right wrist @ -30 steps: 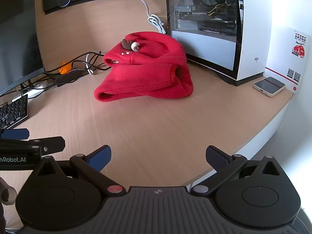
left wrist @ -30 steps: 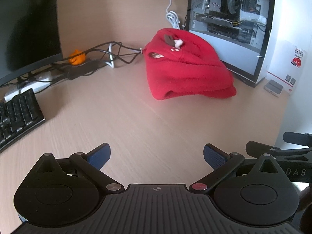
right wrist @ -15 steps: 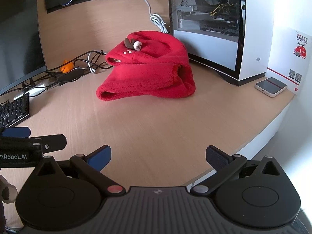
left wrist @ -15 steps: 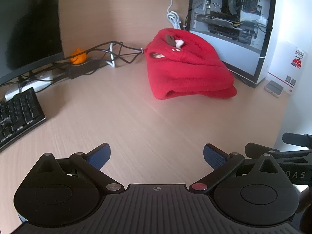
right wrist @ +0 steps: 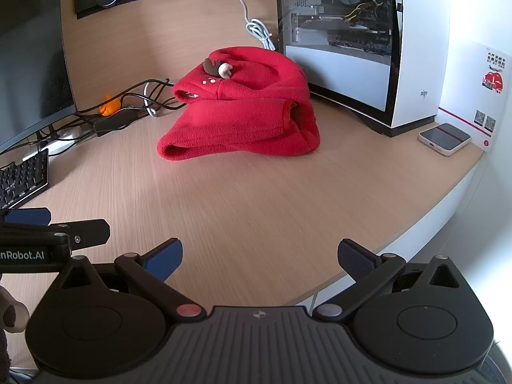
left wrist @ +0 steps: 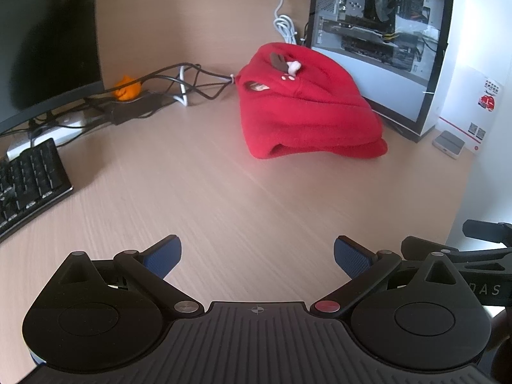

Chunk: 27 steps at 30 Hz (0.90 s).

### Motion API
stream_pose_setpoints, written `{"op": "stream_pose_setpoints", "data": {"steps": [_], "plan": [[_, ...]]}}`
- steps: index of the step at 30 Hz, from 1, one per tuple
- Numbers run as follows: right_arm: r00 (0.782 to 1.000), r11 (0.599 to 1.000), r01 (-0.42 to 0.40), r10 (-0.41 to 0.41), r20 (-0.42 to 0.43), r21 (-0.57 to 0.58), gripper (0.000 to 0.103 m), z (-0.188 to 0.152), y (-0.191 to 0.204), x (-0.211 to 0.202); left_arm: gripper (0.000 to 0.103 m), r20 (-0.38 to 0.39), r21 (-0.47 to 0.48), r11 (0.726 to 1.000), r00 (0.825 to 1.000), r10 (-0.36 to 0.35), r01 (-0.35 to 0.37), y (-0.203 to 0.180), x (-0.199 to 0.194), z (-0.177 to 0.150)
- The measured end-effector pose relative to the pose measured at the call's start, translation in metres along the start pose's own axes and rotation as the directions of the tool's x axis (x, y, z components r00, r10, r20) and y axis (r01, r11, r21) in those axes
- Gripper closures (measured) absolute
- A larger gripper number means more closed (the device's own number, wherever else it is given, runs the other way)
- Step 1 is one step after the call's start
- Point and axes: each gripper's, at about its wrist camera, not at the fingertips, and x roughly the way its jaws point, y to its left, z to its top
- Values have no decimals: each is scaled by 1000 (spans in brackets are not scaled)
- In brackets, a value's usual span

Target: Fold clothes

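A red fleece garment (left wrist: 307,108) lies folded in a thick bundle at the back of the wooden desk, with a small brown and white decoration on top; it also shows in the right wrist view (right wrist: 243,108). My left gripper (left wrist: 257,256) is open and empty, well short of the garment, low over the desk. My right gripper (right wrist: 260,257) is open and empty near the desk's front edge. The left gripper's side shows at the left of the right wrist view (right wrist: 48,236).
A glass-sided PC case (right wrist: 352,32) stands right behind the garment. A keyboard (left wrist: 28,182), a monitor (left wrist: 44,38), tangled cables (left wrist: 179,83) and an orange object (left wrist: 128,88) lie to the left. A small white device (right wrist: 444,139) sits at the right.
Both views shift slightly; the garment sits a little lower and right in the right wrist view. Both grippers stay open and empty.
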Motion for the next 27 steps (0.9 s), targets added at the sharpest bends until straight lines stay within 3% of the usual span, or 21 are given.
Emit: {"op": "stream_pose_setpoints", "data": {"steps": [27], "plan": [[1000, 1000, 6, -6, -2, 10, 0, 2, -1, 3, 0, 2, -10, 1000, 1000, 0, 0, 2, 3, 3]]}}
